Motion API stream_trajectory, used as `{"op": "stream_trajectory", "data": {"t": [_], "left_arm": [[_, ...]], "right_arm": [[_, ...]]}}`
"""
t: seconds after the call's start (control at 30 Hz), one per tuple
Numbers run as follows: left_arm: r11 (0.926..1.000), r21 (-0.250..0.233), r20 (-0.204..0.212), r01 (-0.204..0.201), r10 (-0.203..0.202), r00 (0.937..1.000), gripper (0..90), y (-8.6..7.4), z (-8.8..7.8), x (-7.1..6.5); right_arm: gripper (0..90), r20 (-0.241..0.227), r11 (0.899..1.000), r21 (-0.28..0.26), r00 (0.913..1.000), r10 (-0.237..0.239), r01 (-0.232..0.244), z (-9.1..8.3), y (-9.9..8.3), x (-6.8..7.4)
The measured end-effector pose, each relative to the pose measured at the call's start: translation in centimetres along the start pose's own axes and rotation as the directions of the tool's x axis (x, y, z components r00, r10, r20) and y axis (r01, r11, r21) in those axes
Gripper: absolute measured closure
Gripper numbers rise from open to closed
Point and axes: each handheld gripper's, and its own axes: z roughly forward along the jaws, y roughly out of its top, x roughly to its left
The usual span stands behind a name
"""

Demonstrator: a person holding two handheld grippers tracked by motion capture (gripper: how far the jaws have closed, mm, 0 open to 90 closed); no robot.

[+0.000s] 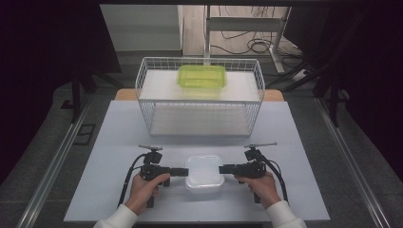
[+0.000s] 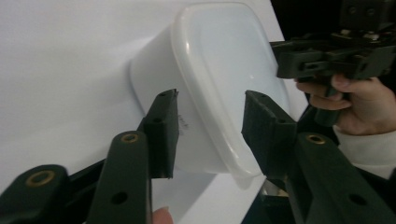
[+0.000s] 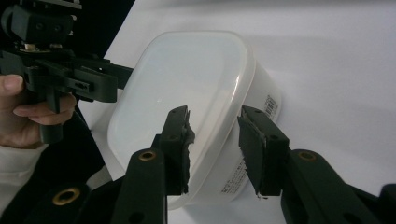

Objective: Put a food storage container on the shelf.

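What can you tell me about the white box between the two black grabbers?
The white box is a milky plastic tub with rounded corners, its lid on and a printed label on one side. It sits upright on the pale table, in front of a wire basket. One gripper straddles its rim from each side; firm contact isn't clear.

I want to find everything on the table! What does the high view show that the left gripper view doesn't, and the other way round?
High view: a white wire basket at the back with a green box in it.
Left gripper view: the left gripper up close, its black pads on either side of the container's rim, and small print on its wall.
Both: the white lidded container, the table, and the right gripper at the container's far end.
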Motion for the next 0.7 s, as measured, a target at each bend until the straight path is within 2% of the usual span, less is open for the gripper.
{"op": "stream_trajectory", "data": {"t": [0.03,0.1,0.13,0.23,0.3,0.43,0.57,0.7], "left_arm": [[1.0,0.002,0.01,0.002,-0.003,0.9999,59.2,0.0,0.1,0.0],[1.0,0.005,-0.01,0.006,-0.006,0.9999,62.7,-0.1,0.3,-0.1],[0.9999,0.001,-0.006,0.012,-0.012,0.9999,65.6,-0.1,0.3,-0.1],[0.998,-0.022,0.028,0.059,-0.058,0.9979,70.2,-0.2,0.0,0.2],[0.9971,-0.026,0.047,0.071,-0.07,0.9964,72.6,-0.2,-0.1,0.4],[0.9983,-0.033,0.044,0.047,-0.046,0.998,75.1,-0.3,-0.4,0.0],[0.9983,-0.041,0.076,0.04,-0.037,0.9964,78.6,-0.4,-0.7,-0.3],[0.9985,-0.05,0.066,0.02,-0.017,0.9977,80.1,-0.4,-0.8,-0.7]], "right_arm": [[63.5,-0.007,1.0,0.0,0.9999,0.008,-0.008,0.0,0.0,-0.1],[64.6,-0.022,1.0,0.004,0.9994,0.027,-0.027,0.1,-0.1,-0.2],[65.1,-0.021,0.999,0.003,0.9992,0.034,-0.034,0.1,-0.1,-0.2],[67.8,-0.033,0.998,-0.001,0.9974,0.064,-0.064,0.0,-0.2,-0.2],[69.3,-0.035,0.997,-0.003,0.9965,0.076,-0.076,-0.3,-0.2,-0.1],[72.0,-0.041,0.997,-0.016,0.9963,0.076,-0.076,-0.6,-0.3,0.1],[73.8,-0.029,0.997,-0.027,0.9974,0.066,-0.067,-0.9,-0.4,0.2],[75.0,-0.019,0.998,-0.03,0.9986,0.049,-0.05,-1.1,-0.3,0.3]]}}
